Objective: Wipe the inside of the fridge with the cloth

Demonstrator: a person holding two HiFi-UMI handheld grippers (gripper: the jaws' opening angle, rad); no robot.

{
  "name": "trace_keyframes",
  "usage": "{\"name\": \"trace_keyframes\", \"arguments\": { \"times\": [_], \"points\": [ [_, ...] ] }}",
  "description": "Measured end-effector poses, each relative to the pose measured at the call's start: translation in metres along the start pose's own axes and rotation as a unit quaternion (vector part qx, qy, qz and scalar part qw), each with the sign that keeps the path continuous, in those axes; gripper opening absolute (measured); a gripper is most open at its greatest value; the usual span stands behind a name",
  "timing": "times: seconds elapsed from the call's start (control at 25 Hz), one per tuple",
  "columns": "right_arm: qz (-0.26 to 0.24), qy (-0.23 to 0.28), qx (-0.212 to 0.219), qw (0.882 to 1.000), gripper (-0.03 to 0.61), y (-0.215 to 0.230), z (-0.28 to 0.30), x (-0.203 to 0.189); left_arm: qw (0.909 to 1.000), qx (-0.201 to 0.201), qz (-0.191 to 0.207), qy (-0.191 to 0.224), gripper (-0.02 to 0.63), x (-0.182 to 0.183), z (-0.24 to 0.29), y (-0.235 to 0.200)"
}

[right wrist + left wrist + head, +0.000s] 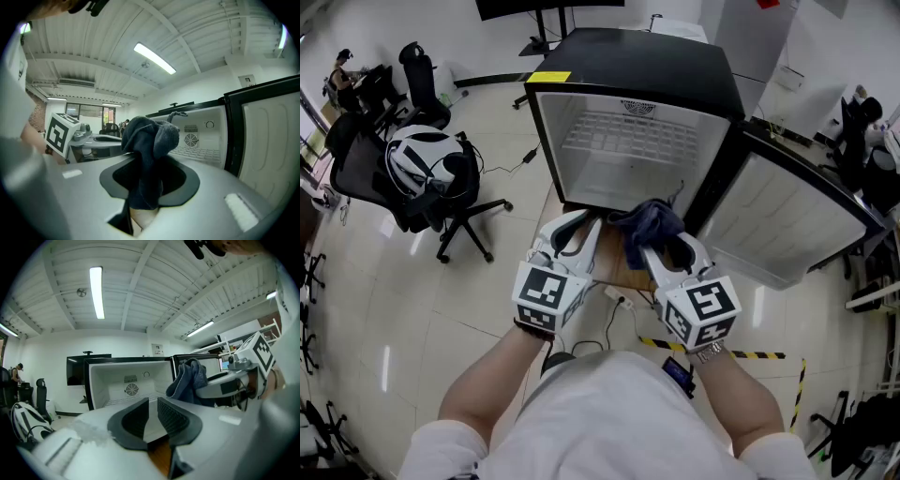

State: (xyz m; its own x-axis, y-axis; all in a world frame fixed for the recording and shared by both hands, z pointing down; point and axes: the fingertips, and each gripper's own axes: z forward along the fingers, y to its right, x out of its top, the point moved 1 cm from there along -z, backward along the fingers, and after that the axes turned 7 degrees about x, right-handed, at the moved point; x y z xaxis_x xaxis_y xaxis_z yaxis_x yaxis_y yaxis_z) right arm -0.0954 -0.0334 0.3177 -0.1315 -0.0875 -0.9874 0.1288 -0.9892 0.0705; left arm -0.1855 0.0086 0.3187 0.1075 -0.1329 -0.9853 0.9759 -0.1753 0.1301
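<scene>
A small black fridge (637, 66) stands open in front of me, with a white inside and a wire shelf (628, 141). Its door (787, 225) swings out to the right. My right gripper (661, 246) is shut on a bunched dark blue cloth (649, 223) just before the fridge opening; in the right gripper view the cloth (147, 145) rises out of the jaws and hides them. My left gripper (581, 225) hovers beside it on the left. In the left gripper view its jaws (153, 401) stand a narrow slit apart with nothing between them, facing the fridge's inside (126, 380).
The fridge sits on a low wooden board (614, 267). Office chairs with a white helmet and bags (422, 169) stand to the left. A white plug and cable (614, 300) lie on the floor below the grippers. Yellow-black tape (750, 354) marks the floor at the right.
</scene>
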Motion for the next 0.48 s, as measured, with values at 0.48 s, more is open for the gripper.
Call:
{"name": "trace_keyframes", "arguments": {
  "times": [0.48],
  "points": [
    [-0.007, 0.009, 0.015, 1.000, 0.112, 0.007, 0.032, 0.013, 0.9984, 0.055, 0.004, -0.009, 0.092, -0.001, 0.014, -0.049]
  ]
}}
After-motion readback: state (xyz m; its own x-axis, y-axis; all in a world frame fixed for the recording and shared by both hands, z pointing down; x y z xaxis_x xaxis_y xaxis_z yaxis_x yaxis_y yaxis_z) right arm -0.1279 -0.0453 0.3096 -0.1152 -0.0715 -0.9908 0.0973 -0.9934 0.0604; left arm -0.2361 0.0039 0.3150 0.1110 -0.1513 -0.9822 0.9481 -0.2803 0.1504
